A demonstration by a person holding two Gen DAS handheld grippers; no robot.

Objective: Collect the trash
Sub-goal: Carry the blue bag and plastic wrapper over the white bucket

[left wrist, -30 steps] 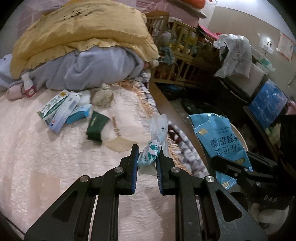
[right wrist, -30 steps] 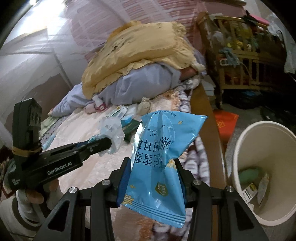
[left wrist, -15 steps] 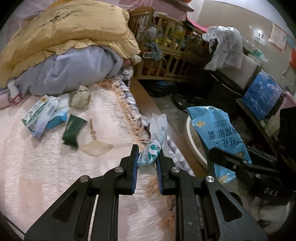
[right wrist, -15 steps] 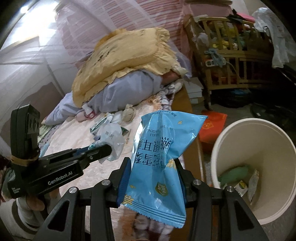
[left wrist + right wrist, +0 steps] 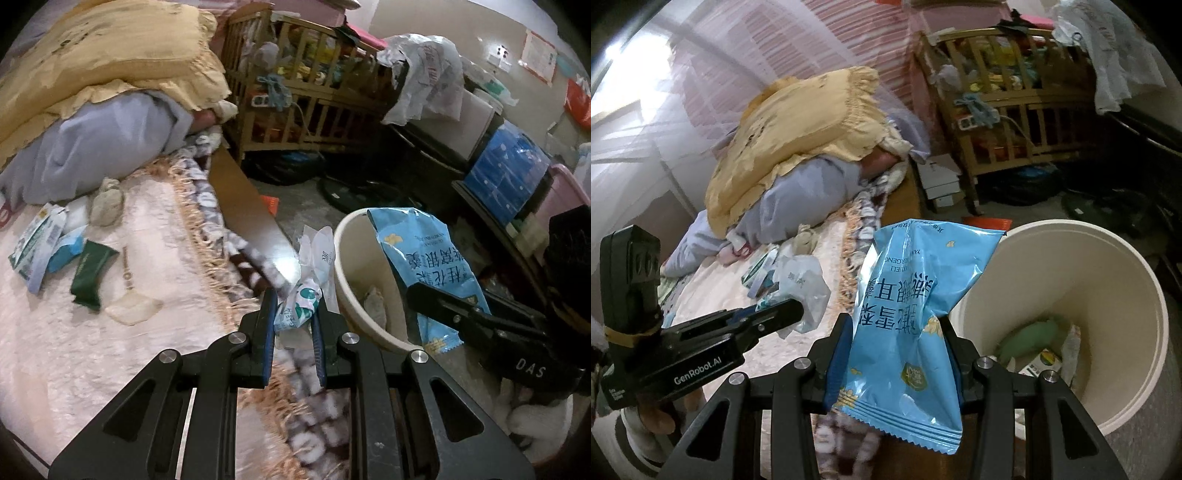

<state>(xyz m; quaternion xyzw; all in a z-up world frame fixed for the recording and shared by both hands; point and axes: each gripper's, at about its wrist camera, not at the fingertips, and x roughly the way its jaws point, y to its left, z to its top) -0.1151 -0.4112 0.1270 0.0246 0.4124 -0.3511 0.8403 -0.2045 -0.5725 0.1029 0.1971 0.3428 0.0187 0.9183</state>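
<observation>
Both wrist views, mid-carry from bed to bin. The left gripper [image 5: 293, 314] is clamped on a crumpled white-and-green wrapper [image 5: 299, 302], whose loose clear-plastic end stands up above the fingertips. The right gripper [image 5: 892, 354] is clamped across the middle of a blue snack bag [image 5: 916, 314], held with its long axis upright, sealed ends above and below the jaws. The relation that governs the coming drop: the cream waste bin [image 5: 1126, 280] stands on the floor just beside the bed's edge, to the right of both grippers and below them. In the left wrist view the blue snack bag [image 5: 424, 266] already overlaps the bin's mouth, while the wrapper sits just short of the near rim [image 5: 343, 280]; the right hand therefore appears the nearer to release, and the left has the rim yet to cross. The bin already holds a green item [image 5: 1030, 339] and some small packets. Surface and room: a pale pink bedspread [image 5: 74, 350] with a fringed edge, still carrying several packets [image 5: 40, 243] and a dark green pouch [image 5: 92, 273]; a yellow pillow [image 5: 103, 55] on grey bedding; a wooden crib [image 5: 295, 85] full of clutter beyond; a cluttered floor
</observation>
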